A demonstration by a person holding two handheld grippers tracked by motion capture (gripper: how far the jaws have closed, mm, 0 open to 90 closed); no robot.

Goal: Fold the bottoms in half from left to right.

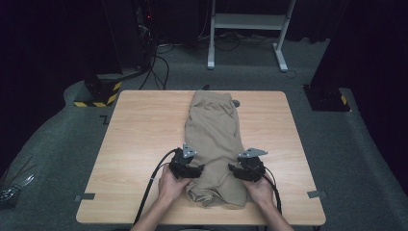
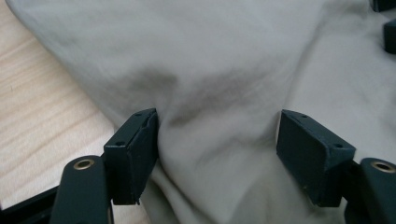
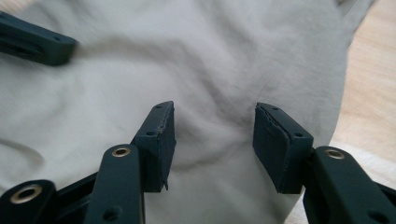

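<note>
A pair of tan trousers lies folded lengthwise down the middle of the wooden table, waistband at the far edge. My left gripper rests on the cloth's left side near the front end; its jaws stand open with a hump of tan fabric between them. My right gripper sits on the cloth's right side, also open, straddling a ridge of the same fabric. The left gripper's jaw shows at the upper left of the right gripper view.
Bare table lies to both sides of the trousers. Two pieces of tape mark the near corners. Beyond the table stand a white frame, cables and a yellow-black striped base on grey floor.
</note>
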